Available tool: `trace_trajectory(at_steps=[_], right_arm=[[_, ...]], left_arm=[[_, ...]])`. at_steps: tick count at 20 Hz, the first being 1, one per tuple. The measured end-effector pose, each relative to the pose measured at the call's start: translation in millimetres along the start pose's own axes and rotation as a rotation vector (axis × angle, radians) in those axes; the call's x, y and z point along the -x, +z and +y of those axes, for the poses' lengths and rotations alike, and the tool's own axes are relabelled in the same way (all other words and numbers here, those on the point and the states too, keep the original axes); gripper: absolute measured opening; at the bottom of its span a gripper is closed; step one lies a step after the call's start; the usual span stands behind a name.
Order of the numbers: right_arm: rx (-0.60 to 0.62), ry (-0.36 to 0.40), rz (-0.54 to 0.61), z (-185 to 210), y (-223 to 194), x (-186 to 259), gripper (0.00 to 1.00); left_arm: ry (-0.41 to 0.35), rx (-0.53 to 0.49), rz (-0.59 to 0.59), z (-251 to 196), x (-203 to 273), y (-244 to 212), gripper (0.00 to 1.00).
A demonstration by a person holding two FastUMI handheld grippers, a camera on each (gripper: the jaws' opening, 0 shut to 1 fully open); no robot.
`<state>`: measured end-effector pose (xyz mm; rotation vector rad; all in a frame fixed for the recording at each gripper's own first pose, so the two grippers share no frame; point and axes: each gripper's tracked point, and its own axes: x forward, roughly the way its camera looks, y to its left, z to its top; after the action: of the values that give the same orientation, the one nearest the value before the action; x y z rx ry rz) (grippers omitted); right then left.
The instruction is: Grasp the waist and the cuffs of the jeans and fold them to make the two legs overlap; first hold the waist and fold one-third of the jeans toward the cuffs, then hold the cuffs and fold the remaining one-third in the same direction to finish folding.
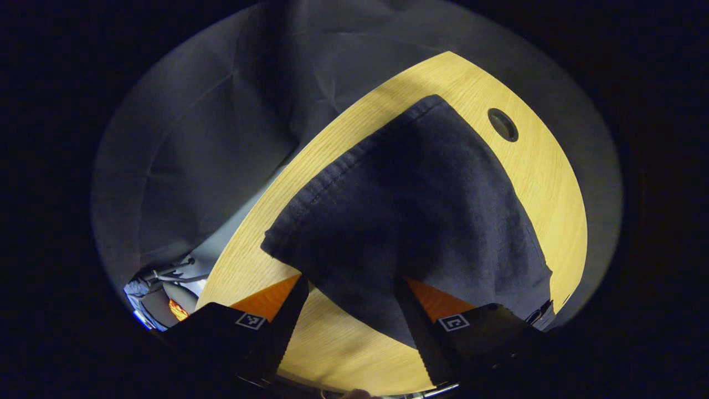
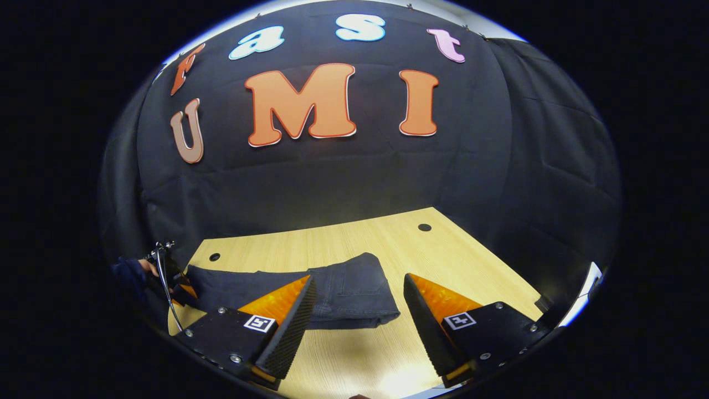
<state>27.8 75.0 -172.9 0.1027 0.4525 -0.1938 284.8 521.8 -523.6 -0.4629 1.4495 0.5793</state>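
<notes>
Dark blue jeans [image 2: 310,293] lie flat on the wooden table [image 2: 443,260], the two legs overlapped into one strip. The waist end with a back pocket [image 2: 354,282] is at the right, just beyond my right gripper [image 2: 359,279], which is open and holds nothing. A hand holds my left gripper [image 2: 171,285] at the jeans' far left end. In the left gripper view the stitched cuff hem [image 1: 332,177] runs slantwise across the table [image 1: 543,183]. There the jeans [image 1: 421,221] reach into the gap of the open left gripper [image 1: 350,282], whose fingers stand apart on either side of the cloth.
Round cable holes [image 2: 214,256] [image 2: 424,227] sit near the table's back corners, one cable hole [image 1: 503,124] lying past the cuffs. Black cloth wall [image 2: 332,183] hangs behind the table. Cables and clutter [image 1: 160,282] lie beyond the table's edge, low on the left of the left gripper view.
</notes>
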Motion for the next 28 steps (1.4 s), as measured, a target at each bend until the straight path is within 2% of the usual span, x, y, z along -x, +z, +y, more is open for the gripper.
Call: trace_trajectory(at_steps=[3, 5, 6, 9, 10, 11, 16, 23, 25, 28], right_arm=[[-0.016, 0.038, 0.022, 5, -8, -5, 0.95], [-0.013, 0.048, 0.016, 3, -6, -7, 0.95], [-0.015, 0.053, 0.007, 1, -5, -8, 0.95], [-0.004, 0.062, 0.000, -14, 0, -10, 0.95], [0.000, 0.057, 0.000, -22, 1, -10, 0.95], [-0.002, 0.048, 0.001, -30, 0, -10, 0.95], [-0.020, 0.052, 0.016, -48, -2, -18, 0.95], [0.008, 0.117, 0.002, -30, 13, -33, 0.95], [0.015, 0.135, 0.008, -25, 13, -36, 0.95], [0.027, 0.156, 0.008, -19, 14, -40, 0.95]], left_arm=[[-0.010, -0.037, -0.010, -1, 0, -1, 0.94], [-0.034, -0.106, -0.066, -12, -1, 7, 0.82], [-0.052, -0.142, -0.105, -19, 0, 11, 0.65], [-0.102, -0.160, -0.202, -35, -1, 11, 0.13], [-0.109, -0.166, -0.205, -33, -2, 8, 0.04], [-0.126, -0.181, -0.231, -31, 3, 4, 0.04], [-0.261, -0.113, -0.404, -38, 54, 15, 0.04], [-0.393, -0.116, -0.552, -18, 134, 24, 0.04], [-0.425, -0.132, -0.595, -12, 157, 33, 0.04], [-0.474, -0.170, -0.660, -9, 196, 22, 0.04]])
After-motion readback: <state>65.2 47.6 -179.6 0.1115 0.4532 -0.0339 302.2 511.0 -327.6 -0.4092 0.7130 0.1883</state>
